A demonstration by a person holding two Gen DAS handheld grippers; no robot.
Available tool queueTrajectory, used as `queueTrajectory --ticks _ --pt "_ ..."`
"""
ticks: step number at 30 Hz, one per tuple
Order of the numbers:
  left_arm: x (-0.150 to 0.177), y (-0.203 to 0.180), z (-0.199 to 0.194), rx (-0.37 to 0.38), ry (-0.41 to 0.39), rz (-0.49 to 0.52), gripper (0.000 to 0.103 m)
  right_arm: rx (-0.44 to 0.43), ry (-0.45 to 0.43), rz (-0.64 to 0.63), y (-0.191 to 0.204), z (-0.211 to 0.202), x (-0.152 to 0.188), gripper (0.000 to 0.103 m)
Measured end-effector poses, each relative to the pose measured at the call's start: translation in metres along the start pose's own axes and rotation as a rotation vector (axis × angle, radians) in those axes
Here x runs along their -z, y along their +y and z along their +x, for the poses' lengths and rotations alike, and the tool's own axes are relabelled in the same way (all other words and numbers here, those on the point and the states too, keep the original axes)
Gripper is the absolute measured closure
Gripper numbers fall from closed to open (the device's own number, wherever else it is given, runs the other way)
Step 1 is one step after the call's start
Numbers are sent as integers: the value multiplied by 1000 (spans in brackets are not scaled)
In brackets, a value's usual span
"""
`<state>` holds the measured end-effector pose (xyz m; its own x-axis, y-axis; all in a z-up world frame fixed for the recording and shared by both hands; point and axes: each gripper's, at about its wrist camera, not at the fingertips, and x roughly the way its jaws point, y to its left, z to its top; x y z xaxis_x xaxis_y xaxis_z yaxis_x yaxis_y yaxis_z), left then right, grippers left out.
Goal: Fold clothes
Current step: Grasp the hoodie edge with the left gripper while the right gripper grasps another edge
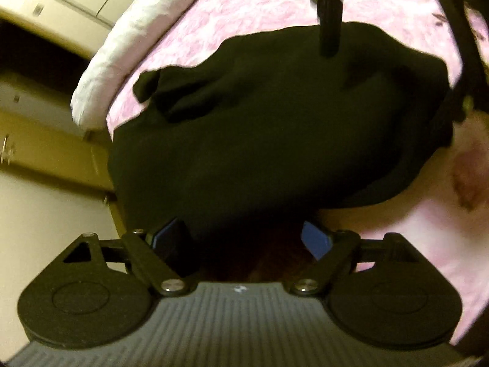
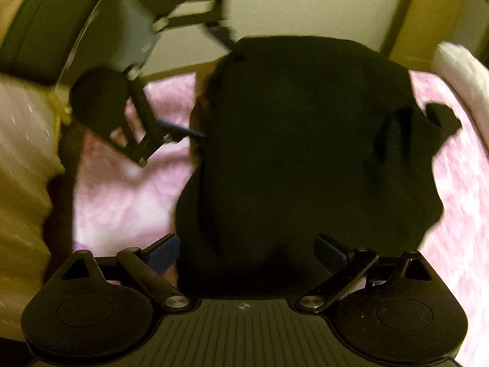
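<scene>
A black garment (image 1: 275, 128) lies spread on a pink patterned bedcover (image 1: 244, 9); it also shows in the right wrist view (image 2: 299, 140). My left gripper (image 1: 243, 240) is open, its blue-padded fingers wide apart at the garment's near edge. My right gripper (image 2: 247, 252) is open too, its fingers either side of the garment's near edge. In the right wrist view the left gripper (image 2: 211, 82) shows at the garment's left side. In the left wrist view the right gripper's finger (image 1: 330, 21) shows above the garment's far edge.
A white quilted bed edge (image 1: 122, 52) runs along the left of the bedcover. Beige wall and wooden furniture (image 1: 45, 153) lie beyond it. A person's yellow clothing (image 2: 21, 214) is at the left of the right wrist view.
</scene>
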<state>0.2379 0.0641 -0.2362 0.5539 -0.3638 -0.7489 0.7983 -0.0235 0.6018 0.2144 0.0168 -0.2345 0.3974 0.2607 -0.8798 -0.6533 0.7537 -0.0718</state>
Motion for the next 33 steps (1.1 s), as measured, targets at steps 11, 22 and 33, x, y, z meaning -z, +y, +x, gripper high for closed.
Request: queueTrajectory --ticks 11,22,33 --pt "-34 22 -17 32 -50 2 37 11 -6 151 -60 -46 -4 94" --pt "-177 1 -105 13 -157 -59 91 121 -102 195 -83 -197 66 95" --pt "-379 -150 -209 296 -307 -125 94 244 -25 415 -70 -356 278 95"
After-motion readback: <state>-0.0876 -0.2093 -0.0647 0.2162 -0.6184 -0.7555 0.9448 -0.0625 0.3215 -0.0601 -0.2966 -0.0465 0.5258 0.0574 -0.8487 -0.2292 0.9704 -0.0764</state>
